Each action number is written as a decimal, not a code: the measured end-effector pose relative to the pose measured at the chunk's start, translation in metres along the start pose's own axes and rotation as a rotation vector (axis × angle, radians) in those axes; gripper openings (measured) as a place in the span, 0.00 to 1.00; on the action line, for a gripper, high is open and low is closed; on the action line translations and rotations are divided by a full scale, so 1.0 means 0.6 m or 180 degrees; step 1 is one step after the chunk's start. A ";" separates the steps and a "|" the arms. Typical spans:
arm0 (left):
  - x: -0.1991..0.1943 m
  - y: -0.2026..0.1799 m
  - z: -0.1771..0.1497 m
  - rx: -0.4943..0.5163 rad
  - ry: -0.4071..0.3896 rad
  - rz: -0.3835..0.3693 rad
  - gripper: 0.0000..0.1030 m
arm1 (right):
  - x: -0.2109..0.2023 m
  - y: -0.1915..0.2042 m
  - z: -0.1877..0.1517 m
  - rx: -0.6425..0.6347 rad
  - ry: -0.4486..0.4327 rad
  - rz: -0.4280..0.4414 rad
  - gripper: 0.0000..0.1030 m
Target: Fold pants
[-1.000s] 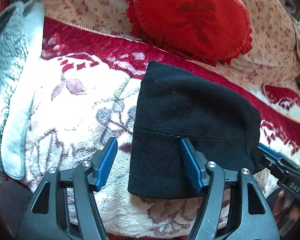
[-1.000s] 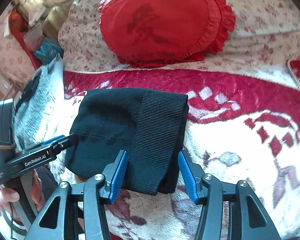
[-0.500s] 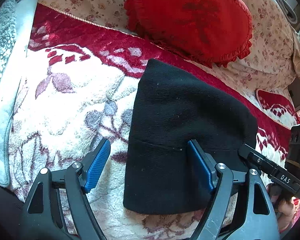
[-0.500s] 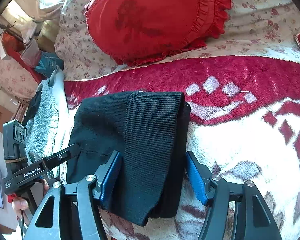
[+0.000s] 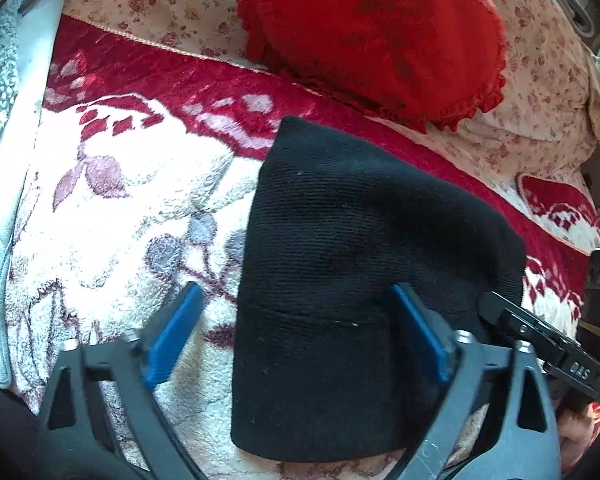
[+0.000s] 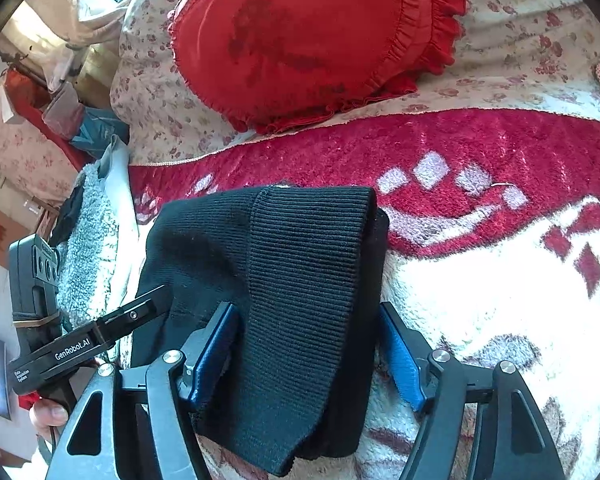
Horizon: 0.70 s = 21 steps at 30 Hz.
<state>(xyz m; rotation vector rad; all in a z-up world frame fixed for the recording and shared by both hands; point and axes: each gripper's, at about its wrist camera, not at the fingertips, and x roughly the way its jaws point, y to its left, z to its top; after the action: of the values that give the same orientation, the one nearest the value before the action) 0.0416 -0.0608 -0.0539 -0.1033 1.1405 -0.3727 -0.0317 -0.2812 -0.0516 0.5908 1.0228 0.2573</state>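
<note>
The black knit pants (image 5: 360, 280) lie folded into a compact bundle on the red and cream blanket (image 5: 120, 208). My left gripper (image 5: 300, 336) is open, with its jaws astride the bundle's left near edge. My right gripper (image 6: 312, 348) is open, with its blue pads on either side of the ribbed waistband end (image 6: 304, 280) of the pants. The right gripper also shows at the right edge of the left wrist view (image 5: 540, 344). The left gripper shows at the left of the right wrist view (image 6: 100, 332).
A red frilled cushion (image 5: 372, 36) leans on a floral pillow (image 5: 540, 92) behind the pants. A grey fleece cloth (image 5: 0, 120) lies along the blanket's left edge. Cluttered bags and boxes (image 6: 60, 92) stand at the far left.
Both grippers have moved forward over the bundle. The pants now reach deeper between the right gripper's pads. Both stay open.
</note>
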 end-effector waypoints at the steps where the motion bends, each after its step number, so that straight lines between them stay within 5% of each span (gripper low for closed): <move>1: 0.004 0.003 -0.001 -0.0036 0.0026 -0.0028 0.98 | 0.001 0.001 0.000 -0.0006 -0.0009 0.0002 0.67; 6: 0.009 0.010 -0.003 -0.0102 0.0071 -0.0170 0.97 | 0.001 -0.003 -0.006 0.0019 -0.0137 0.0053 0.60; 7: 0.006 0.007 -0.004 -0.0069 0.0052 -0.0204 0.90 | -0.001 0.000 -0.007 -0.0004 -0.0160 0.0036 0.57; 8: 0.000 0.004 -0.006 -0.0040 0.0037 -0.0265 0.71 | -0.004 0.005 -0.007 -0.0032 -0.0184 0.0017 0.52; 14: -0.038 -0.019 0.006 0.0145 -0.0075 -0.0350 0.43 | -0.038 0.042 0.006 -0.0247 -0.0348 0.0021 0.35; 21: -0.065 -0.029 0.068 0.0283 -0.0328 -0.0321 0.39 | -0.043 0.081 0.064 -0.0428 -0.0540 0.0039 0.34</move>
<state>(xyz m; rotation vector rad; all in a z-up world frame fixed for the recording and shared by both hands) 0.0600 -0.0682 0.0017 -0.1011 1.0179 -0.5017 -0.0086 -0.2664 0.0098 0.4885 0.8315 0.2796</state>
